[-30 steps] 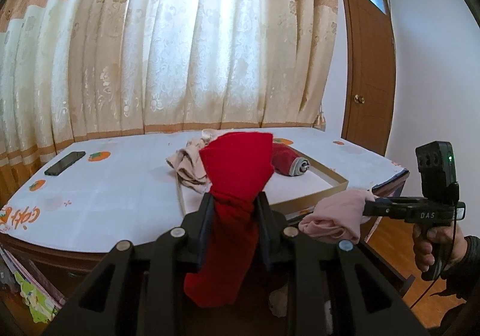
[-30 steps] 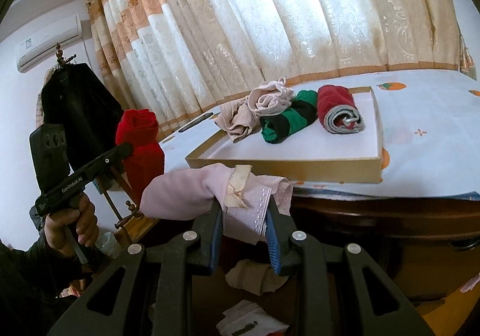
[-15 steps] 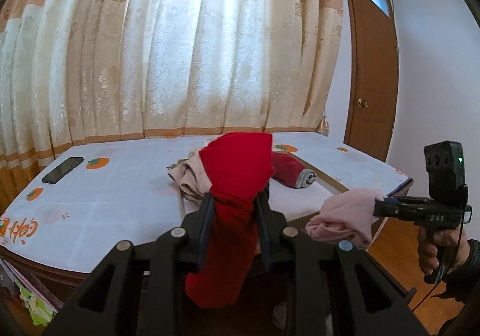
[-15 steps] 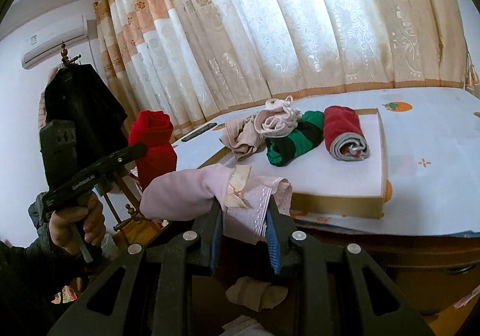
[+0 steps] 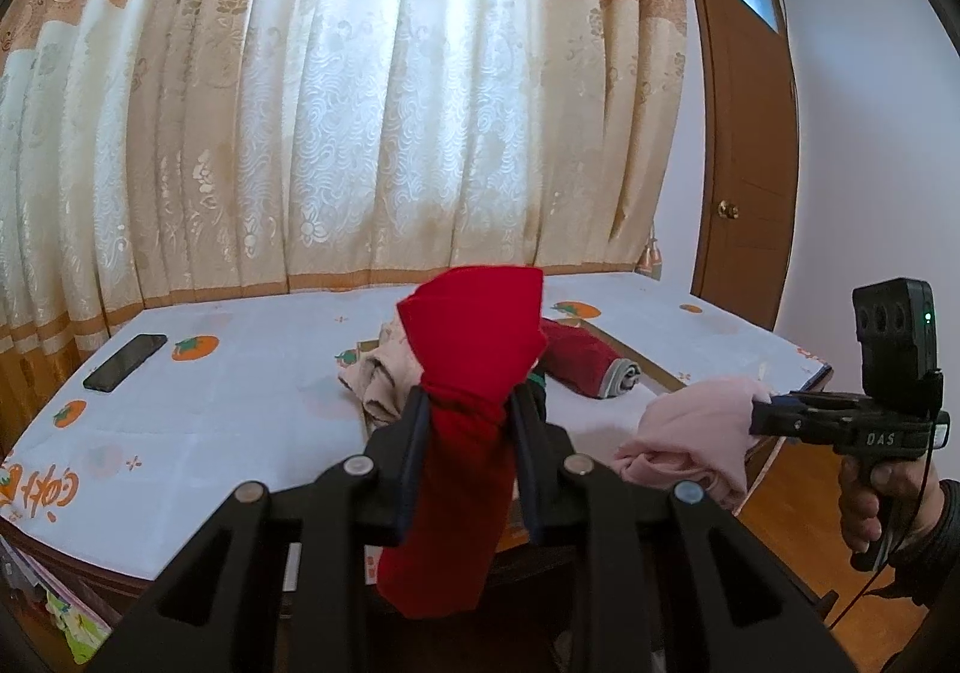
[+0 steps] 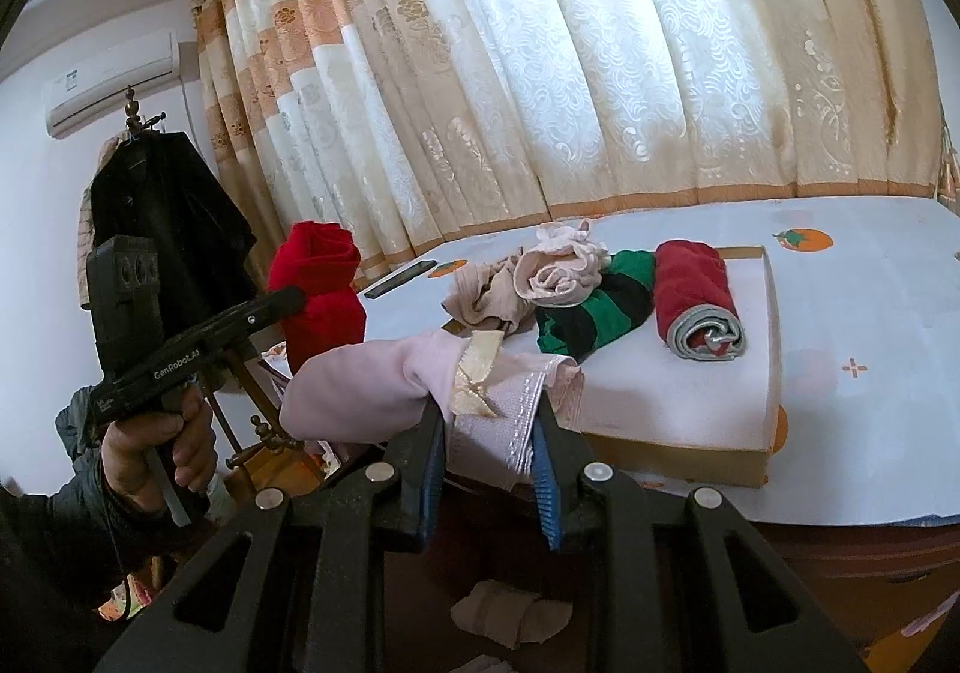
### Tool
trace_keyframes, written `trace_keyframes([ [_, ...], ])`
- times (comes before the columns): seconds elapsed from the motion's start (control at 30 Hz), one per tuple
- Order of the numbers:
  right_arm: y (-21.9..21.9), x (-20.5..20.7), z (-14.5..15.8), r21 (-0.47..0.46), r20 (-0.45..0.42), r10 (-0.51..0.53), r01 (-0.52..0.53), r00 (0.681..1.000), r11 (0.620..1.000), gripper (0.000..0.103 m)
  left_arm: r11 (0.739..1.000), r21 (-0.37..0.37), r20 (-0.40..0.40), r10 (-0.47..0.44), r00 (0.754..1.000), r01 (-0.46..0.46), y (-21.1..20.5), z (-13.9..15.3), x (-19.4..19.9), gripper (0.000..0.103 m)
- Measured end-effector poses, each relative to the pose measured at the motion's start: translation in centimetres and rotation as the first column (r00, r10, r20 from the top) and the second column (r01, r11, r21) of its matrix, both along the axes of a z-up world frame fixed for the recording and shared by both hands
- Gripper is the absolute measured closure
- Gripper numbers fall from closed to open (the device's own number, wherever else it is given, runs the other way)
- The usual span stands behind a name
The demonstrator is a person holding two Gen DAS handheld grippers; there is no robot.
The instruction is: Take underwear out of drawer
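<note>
My left gripper (image 5: 467, 403) is shut on a rolled red underwear (image 5: 474, 337), which hangs down between its fingers in front of the table. My right gripper (image 6: 489, 412) is shut on pink underwear (image 6: 384, 379) with a gold bow and lace trim. Each gripper shows in the other's view: the right gripper (image 5: 757, 413) with the pink underwear (image 5: 696, 433), the left gripper (image 6: 294, 296) with the red underwear (image 6: 318, 289). Both are held level with the table's front edge. A loose beige garment (image 6: 510, 610) lies low down in the dark space under the table.
A shallow cardboard tray (image 6: 708, 454) on the white tablecloth (image 5: 210, 409) holds beige underwear (image 6: 522, 283), a green-black striped roll (image 6: 600, 301) and a dark red roll (image 6: 696, 295). A black phone (image 5: 125, 370) lies at the table's left. Curtains hang behind, a door (image 5: 750, 162) stands at right.
Both grippers have risen a little with their garments, so more of the tabletop and the tray's inside shows. Both grips look unchanged.
</note>
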State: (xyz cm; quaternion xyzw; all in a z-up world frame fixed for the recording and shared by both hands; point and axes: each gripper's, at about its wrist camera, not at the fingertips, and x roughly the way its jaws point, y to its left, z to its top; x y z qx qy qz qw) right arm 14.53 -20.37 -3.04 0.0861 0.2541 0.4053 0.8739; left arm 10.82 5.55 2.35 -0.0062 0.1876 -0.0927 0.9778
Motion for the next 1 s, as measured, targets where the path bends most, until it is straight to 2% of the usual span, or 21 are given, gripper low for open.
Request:
trace_keyframes([
  [0.1,0.1,0.1,0.1,0.0,-0.001,-0.001,0.001,1.0,1.0,0.075,1.0,-0.004,0.0,-0.004,1.0,0.004,0.0,0.4,0.5,0.079],
  [0.43,0.2,2.3,1.4,-0.007,0.005,-0.034,0.034,0.999,0.999,0.075,0.998,0.055,0.021,0.006,1.0,-0.007,0.0,2.0,3.4,0.079],
  [0.73,0.7,4.5,1.9,-0.036,0.004,-0.059,0.059,0.998,0.998,0.075,0.994,0.113,-0.005,0.006,1.0,-0.005,-0.7,1.1,5.7,0.079],
  [1.0,0.8,6.5,1.0,-0.063,-0.025,-0.094,0.092,0.995,0.994,0.075,0.989,0.148,-0.047,0.003,0.999,0.004,-0.8,-0.1,7.7,0.079],
])
